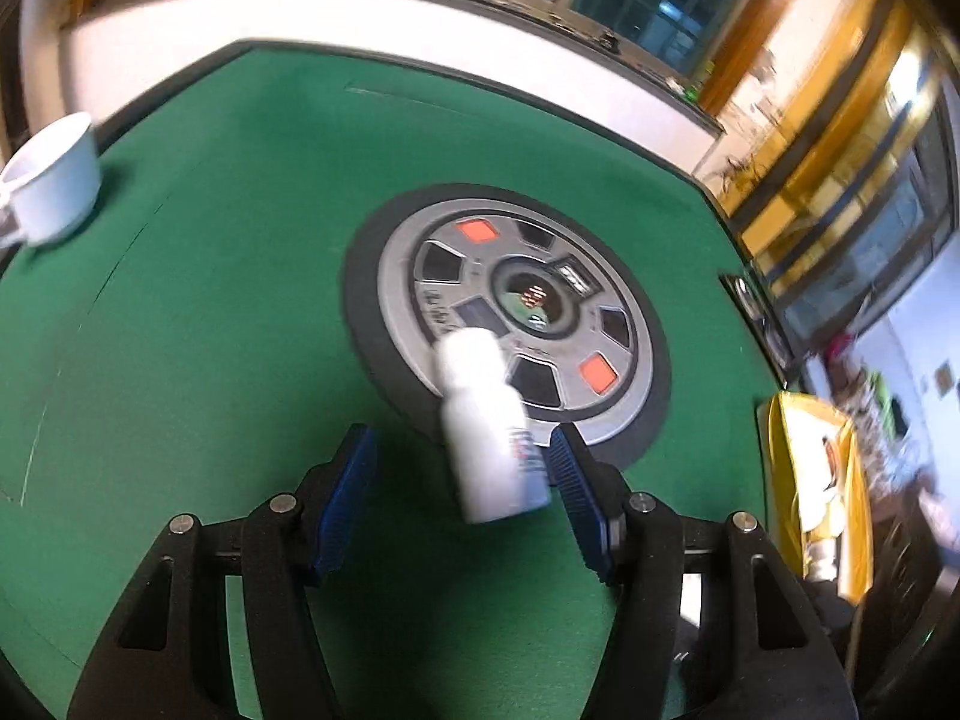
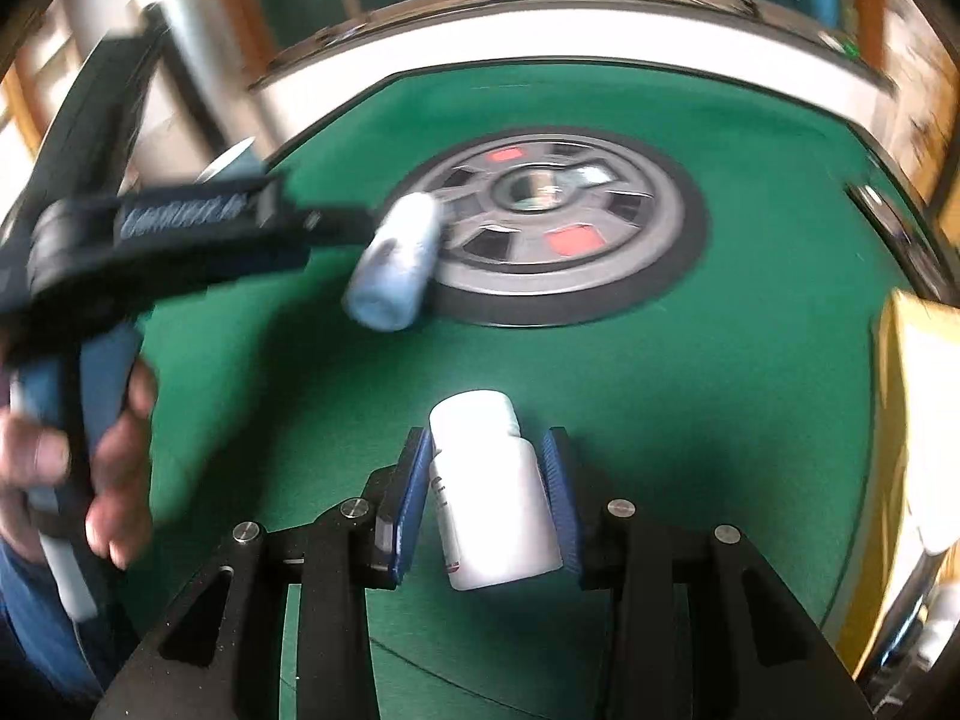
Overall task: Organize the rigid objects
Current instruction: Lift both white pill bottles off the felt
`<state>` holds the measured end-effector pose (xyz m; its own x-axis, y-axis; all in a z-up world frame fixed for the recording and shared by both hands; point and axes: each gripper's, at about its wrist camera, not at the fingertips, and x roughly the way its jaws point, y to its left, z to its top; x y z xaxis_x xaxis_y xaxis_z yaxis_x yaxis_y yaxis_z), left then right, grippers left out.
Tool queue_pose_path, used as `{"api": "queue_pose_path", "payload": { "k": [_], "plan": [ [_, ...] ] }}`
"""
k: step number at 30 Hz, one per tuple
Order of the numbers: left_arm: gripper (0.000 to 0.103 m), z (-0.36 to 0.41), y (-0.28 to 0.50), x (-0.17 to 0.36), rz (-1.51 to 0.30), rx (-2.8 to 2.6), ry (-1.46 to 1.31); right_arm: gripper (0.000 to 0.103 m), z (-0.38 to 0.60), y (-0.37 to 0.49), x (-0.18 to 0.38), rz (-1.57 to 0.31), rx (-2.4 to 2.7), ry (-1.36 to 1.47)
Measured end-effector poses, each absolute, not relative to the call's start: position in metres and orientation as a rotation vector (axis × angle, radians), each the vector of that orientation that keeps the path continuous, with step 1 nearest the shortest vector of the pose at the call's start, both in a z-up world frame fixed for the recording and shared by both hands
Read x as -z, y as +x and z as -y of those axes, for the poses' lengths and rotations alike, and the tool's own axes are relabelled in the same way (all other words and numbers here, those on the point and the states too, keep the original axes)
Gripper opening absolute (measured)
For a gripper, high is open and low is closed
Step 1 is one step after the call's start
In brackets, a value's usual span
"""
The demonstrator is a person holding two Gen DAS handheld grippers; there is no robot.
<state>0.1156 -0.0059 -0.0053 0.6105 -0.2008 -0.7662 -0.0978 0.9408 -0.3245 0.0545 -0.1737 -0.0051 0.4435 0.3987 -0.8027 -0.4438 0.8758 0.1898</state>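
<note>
My left gripper [image 1: 459,450] is open. A white pill bottle [image 1: 492,426] lies between its blue pads, tilted and blurred, against the right pad and apart from the left one. The same bottle [image 2: 396,261] shows blurred in the right wrist view, at the tip of the left gripper [image 2: 336,222]. My right gripper [image 2: 486,450] is shut on a second white pill bottle [image 2: 495,498], cap pointing away, just above the green table [image 2: 720,390].
A round grey and black dial [image 1: 510,312] with orange squares is set in the table's middle. A white cup [image 1: 54,180] stands at the far left. A yellow container [image 1: 810,480] sits at the right edge, also in the right wrist view [image 2: 918,420].
</note>
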Motion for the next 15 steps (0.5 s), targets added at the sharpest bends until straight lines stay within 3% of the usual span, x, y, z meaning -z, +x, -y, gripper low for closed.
{"api": "queue_pose_path", "payload": {
  "k": [5, 12, 15],
  "plan": [
    [0.059, 0.029, 0.119, 0.005, -0.907, 0.015, -0.237, 0.033, 0.186, 0.058, 0.001, -0.958, -0.447, -0.042],
    [0.034, 0.038, 0.124, 0.013, -0.930, 0.030, -0.142, 0.033, 0.179, 0.053, 0.001, -0.934, -0.425, -0.105],
    [0.032, 0.039, 0.121, 0.012, -0.931, 0.048, -0.116, 0.033, 0.178, 0.055, 0.001, -0.933, -0.423, -0.125]
  ]
}}
